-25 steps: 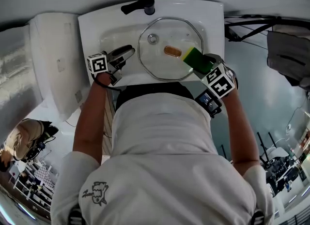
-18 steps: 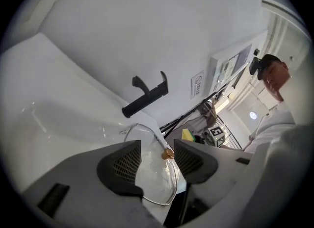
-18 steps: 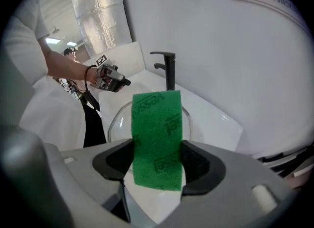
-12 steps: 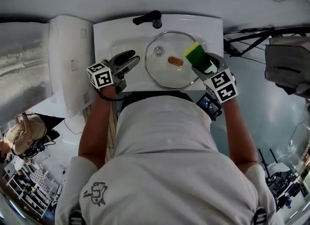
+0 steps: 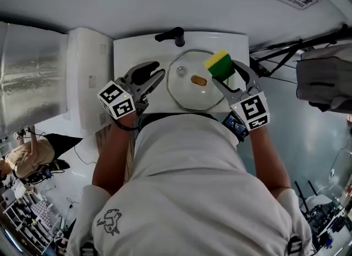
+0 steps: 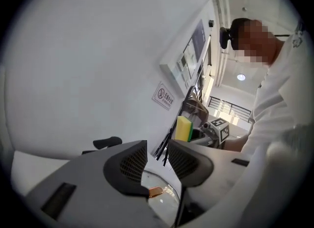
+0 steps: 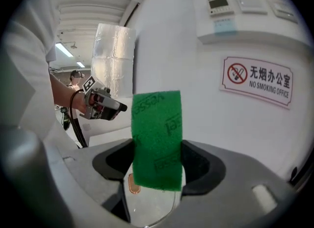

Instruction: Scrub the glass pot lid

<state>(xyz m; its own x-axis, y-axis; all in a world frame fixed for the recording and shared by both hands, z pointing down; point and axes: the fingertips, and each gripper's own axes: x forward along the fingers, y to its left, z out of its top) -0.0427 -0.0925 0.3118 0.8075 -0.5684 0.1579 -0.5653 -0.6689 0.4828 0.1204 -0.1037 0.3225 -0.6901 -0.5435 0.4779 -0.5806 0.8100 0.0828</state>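
One glass pot lid (image 5: pixel 190 98) lies flat in the white sink (image 5: pixel 124 56), with its copper-coloured knob (image 5: pixel 198 80) facing up. Over the lid's right edge, my right gripper (image 5: pixel 226 74) has its jaws clamped on a green-and-yellow sponge (image 5: pixel 219 64). My left gripper (image 5: pixel 152 72), over the sink's left side, holds nothing. Its jaws have just been closing and now stand narrowly apart. A black faucet (image 5: pixel 171 34) sits behind the lid.

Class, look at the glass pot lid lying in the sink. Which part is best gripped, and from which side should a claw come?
Probably the copper-coloured knob at the centre of the glass pot lid, from above. The lid lies flat in the sink, rim low against it, leaving little to pinch; the knob looks like its one raised part.
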